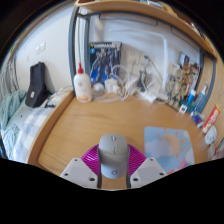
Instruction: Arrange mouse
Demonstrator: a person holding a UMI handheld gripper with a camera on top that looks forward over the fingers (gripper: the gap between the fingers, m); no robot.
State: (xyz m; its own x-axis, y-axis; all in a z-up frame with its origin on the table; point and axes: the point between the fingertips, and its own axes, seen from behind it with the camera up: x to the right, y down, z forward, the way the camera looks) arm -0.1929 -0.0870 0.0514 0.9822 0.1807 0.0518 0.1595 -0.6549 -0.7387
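A grey computer mouse [112, 150] sits between my gripper's [112, 166] two fingers, its rear end toward the camera. The magenta pads [90, 158] press against both of its sides, so the gripper is shut on it. The mouse is over the wooden table [75, 130], near its front part. A light blue mouse pad [168, 145] lies flat on the table just right of the fingers. I cannot tell whether the mouse rests on the table or is lifted off it.
At the back of the table stand a white bottle with a red cap [82, 86], a blue box [103, 62] and tangled white cables [135, 82]. Small boxes and bottles [190, 95] line the right side. A black bag [38, 85] stands at the left.
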